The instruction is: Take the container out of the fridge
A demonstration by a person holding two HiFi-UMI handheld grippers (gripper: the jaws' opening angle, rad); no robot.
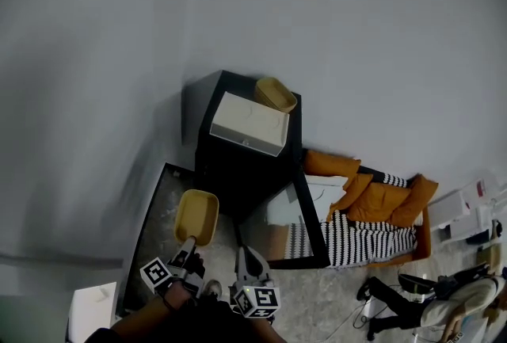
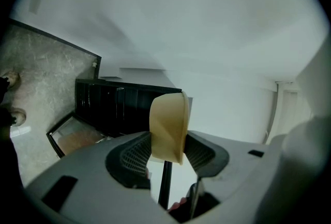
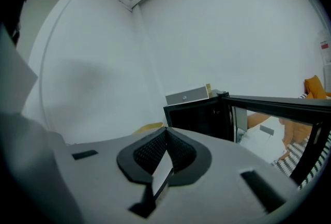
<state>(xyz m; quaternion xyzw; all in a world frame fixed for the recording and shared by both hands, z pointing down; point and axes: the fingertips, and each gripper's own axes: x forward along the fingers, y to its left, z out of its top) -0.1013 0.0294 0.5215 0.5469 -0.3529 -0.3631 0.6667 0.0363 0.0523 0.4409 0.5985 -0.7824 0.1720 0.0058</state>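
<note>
Container: The yellow container (image 1: 196, 216) is out of the fridge. It hangs in the air over the floor (image 1: 317, 298), near the front of the fridge but not touching it.
Hold: Our left gripper (image 1: 188, 245) has it by one thin end wall. The fingers (image 2: 135, 157) squeeze that wall from both sides.
Other gripper: Our right gripper (image 1: 247, 261) is just beside the left one. Its fingers (image 3: 150, 154) are pressed together with nothing in them.
Fridge: The black fridge (image 1: 238, 167) sits low on the floor. Its door (image 1: 309, 222) is swung wide open.
On top: A white box (image 1: 249, 122) and a second yellow container (image 1: 276, 93) rest on the fridge.
What could go wrong: We think the container could tip or slip, because we pinch only one edge and the rest sticks out with no help.
Another worry: It could bump the fridge or the open door if we swing it too close.
Inside: We cannot see if anything is in it, so a tilt might spill.
Count: two yellow containers, one fridge, one door, one white box, two grippers.
</note>
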